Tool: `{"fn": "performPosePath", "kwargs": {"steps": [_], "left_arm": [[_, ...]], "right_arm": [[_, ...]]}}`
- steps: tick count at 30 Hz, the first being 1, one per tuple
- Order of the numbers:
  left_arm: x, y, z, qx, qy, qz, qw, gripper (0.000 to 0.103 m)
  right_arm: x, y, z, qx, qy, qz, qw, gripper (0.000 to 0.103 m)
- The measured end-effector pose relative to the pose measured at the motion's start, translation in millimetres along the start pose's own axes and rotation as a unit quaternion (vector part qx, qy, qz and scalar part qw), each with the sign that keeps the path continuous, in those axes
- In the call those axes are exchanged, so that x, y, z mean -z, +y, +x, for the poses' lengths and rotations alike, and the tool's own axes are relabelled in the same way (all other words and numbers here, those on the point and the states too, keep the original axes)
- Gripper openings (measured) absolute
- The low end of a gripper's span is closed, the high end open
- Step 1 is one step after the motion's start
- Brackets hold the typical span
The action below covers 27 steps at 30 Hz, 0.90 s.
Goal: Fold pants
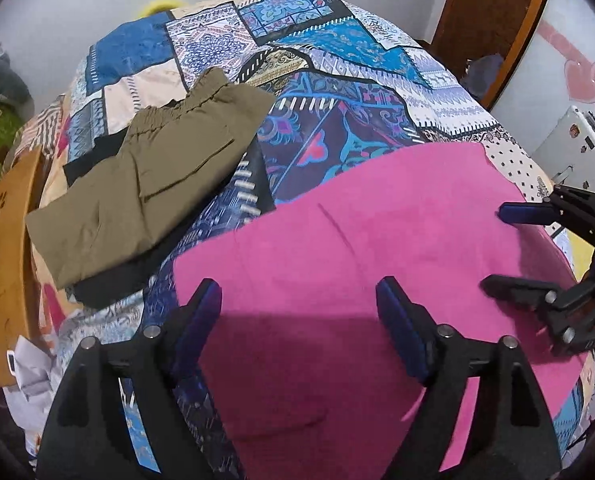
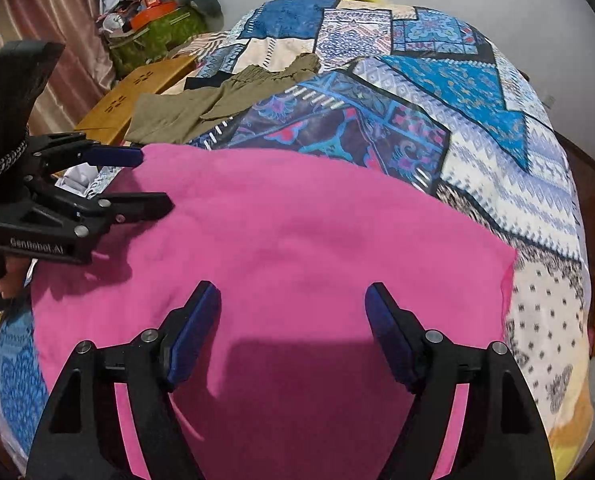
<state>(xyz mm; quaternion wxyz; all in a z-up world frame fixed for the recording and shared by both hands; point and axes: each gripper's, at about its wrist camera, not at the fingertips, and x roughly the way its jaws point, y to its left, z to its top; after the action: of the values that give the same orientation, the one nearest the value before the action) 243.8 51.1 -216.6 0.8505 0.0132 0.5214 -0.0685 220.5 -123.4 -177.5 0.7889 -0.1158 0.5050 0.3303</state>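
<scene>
Through the left wrist camera, the left claw (image 1: 297, 304) is hanging with its jaws spread wide over the pink pants (image 1: 377, 248), gripping nothing, while the pants are lying flat on the near part of the bed (image 1: 337, 68) with its patchwork blue cover. The right claw (image 1: 493, 248) is reaching in from the right edge, its fingers parted above the pants' right side. Farther back and to the left, a folded olive garment (image 1: 145, 176) is resting on the cover over something black, apart from the pink cloth. A tan wooden board (image 1: 5, 248) with flower-shaped cutouts is sitting at the bed's left side, and a brown door (image 1: 493, 16) is standing at the upper right. Through the right wrist camera, the right claw (image 2: 293, 304) is likewise gaping open above the pink pants (image 2: 297, 232), empty, casting a shadow on the cloth between its fingers. The left claw (image 2: 153, 180) is coming in from the left, jaws apart, its lower finger lying over the pants' left edge; whether it is touching the cloth cannot be told. Beyond it, the olive garment (image 2: 201, 108) is lying next to the wooden board (image 2: 137, 92), with a green bag (image 2: 157, 32) piled with clutter behind and a pinkish curtain (image 2: 57, 12) hanging at the far left.
</scene>
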Motion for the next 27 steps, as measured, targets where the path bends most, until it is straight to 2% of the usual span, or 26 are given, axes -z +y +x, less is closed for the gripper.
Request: {"fn": "performPosePath", "kwargs": {"steps": [2,4,10,16,19,27], "left_arm": [[9,2,-5,-0.005,-0.004,-0.006,1.0000,0.083],[15,2,-8,-0.018,-0.007,-0.008,0.9998,0.091],[34,11,-20,-0.013,-0.007,-0.031,0.9994,0.091],[56,6,-37,-0.043,-0.023,-0.025,0.9985,0.095],[67,9,-43,-0.040,-0.023,-0.035,0.9983,0.095],[91,18,-62,-0.040,-0.029,-0.061,0.9969,0.099]], "right_arm": [[7,-1,-5,0.003,-0.002,0.009,1.000,0.073],[16,-3,-11,0.006,-0.006,0.020,1.000,0.073],[46,-6,-31,0.018,-0.014,0.044,0.999,0.073],[74,-14,-51,0.032,-0.033,0.078,0.996,0.074],[85,-19,-58,0.028,-0.034,0.101,0.994,0.074],[96,-18,-72,0.049,-0.047,0.117,0.991,0.074]]}}
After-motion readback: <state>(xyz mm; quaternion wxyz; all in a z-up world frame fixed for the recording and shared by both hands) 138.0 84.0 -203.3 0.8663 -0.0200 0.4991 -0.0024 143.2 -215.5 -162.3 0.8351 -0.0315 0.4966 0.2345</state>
